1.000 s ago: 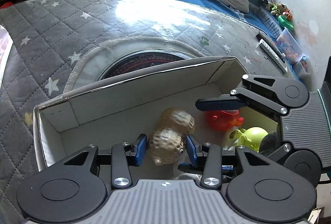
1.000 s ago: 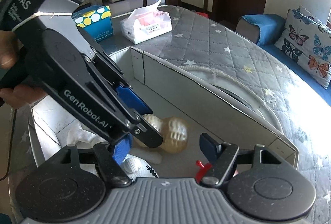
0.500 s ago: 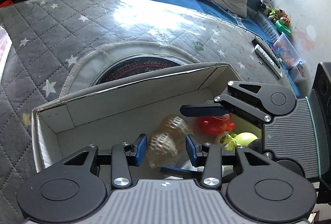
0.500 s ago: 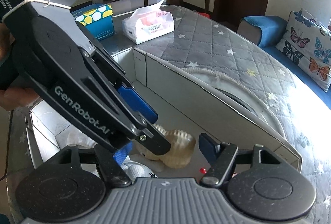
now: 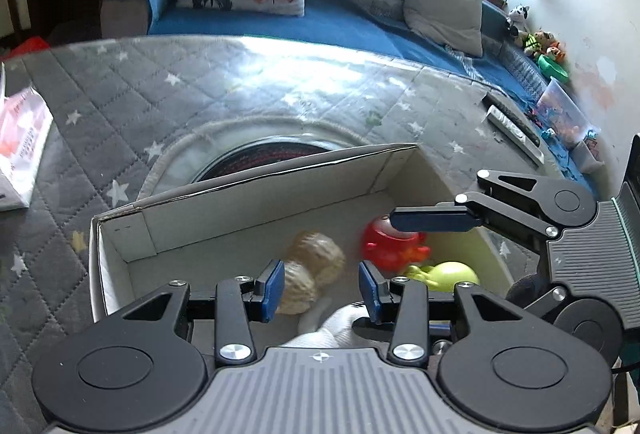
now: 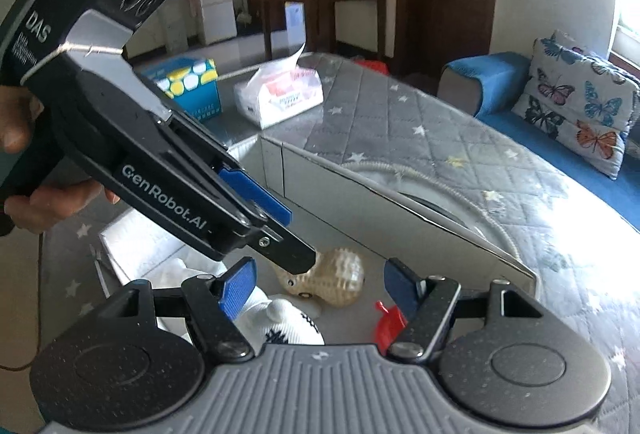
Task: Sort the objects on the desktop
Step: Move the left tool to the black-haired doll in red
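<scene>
Apparently the drop-off step was finishing: the peanut toy lay on the floor of the box, just ahead of the left gripper, whose jaws stood released with nothing between them. The right gripper hung over the same box, jaws likewise spread and empty. I judged the next move to call for lifting both grippers clear of the box walls and seeking another object to sort. Only the left view showed the red toy whole and a green toy right of its jaws; only the right view showed a white plush printed black, and tissue packs beyond the box.
</scene>
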A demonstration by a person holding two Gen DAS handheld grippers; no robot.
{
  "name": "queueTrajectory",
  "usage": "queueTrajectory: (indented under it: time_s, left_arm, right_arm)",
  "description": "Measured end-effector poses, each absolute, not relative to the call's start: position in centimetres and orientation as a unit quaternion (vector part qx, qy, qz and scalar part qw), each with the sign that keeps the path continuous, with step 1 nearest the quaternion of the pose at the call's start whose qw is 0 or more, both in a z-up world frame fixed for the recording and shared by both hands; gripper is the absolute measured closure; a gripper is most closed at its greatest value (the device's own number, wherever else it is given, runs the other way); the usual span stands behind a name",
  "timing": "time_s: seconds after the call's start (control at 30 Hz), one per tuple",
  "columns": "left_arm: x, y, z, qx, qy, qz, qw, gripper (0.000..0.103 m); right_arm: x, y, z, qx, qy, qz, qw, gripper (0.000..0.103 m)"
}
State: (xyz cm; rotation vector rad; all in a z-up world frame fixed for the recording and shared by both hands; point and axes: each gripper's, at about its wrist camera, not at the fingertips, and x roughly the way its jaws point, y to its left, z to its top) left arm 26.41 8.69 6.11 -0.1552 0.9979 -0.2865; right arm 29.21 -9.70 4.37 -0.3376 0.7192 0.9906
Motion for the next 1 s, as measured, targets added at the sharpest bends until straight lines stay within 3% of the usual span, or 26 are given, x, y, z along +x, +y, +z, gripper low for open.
queueTrajectory:
  time_s: [0.47, 1.0]
  left_arm:
    - [18.4, 2.6, 8.5, -0.041, 0.414, -0.112, 0.903, 0.059]
    - [12.4, -3.1, 3.8, -0.075, 0.420, -0.126, 0.896, 0.060]
  right_arm:
    - [22.9, -17.5, 6.0, -0.117, 0.293, 0.434, 0.844, 0.025]
    - [17.2, -25.6, 1.3, -0.094, 0.316, 0.348, 0.878, 0.024]
